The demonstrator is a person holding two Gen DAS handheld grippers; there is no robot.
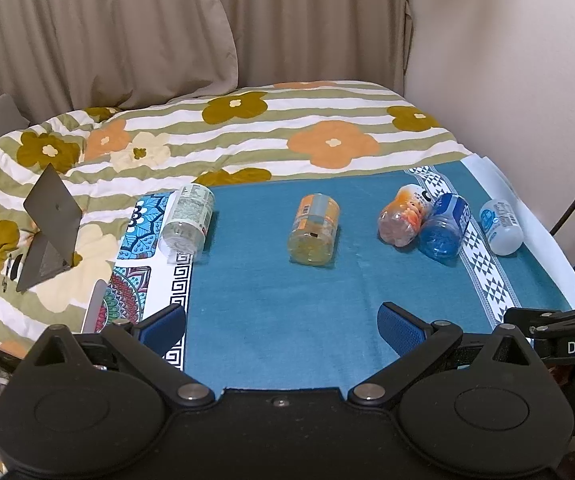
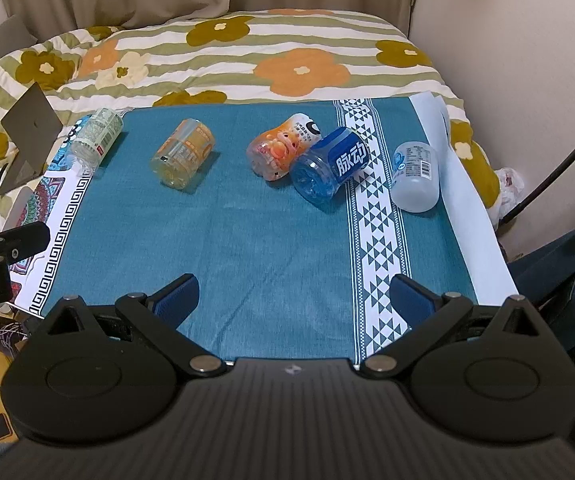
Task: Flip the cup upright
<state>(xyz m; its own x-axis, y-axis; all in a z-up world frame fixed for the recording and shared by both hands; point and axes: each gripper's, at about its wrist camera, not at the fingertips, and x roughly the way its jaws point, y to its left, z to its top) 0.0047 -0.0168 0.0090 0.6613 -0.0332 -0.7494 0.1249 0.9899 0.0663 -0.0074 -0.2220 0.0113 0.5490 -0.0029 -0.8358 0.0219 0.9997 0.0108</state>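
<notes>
On the teal cloth (image 2: 247,240) covering the surface, five cups are seen lying on their sides in a row: a clear cup (image 1: 187,216) at the left edge, an orange cup (image 1: 313,230) mid-row, a peach cup (image 2: 281,146) touching a blue cup (image 2: 329,164), and a pale cup (image 2: 415,176) at the right. Both the left hand-held gripper (image 1: 281,328) and the right hand-held gripper (image 2: 293,300) are held spread wide above the near cloth, grasping nothing.

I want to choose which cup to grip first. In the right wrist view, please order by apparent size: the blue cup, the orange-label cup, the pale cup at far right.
1. blue cup
2. pale cup, which looks almost alike
3. orange-label cup, lying farther off, so unsure
</notes>
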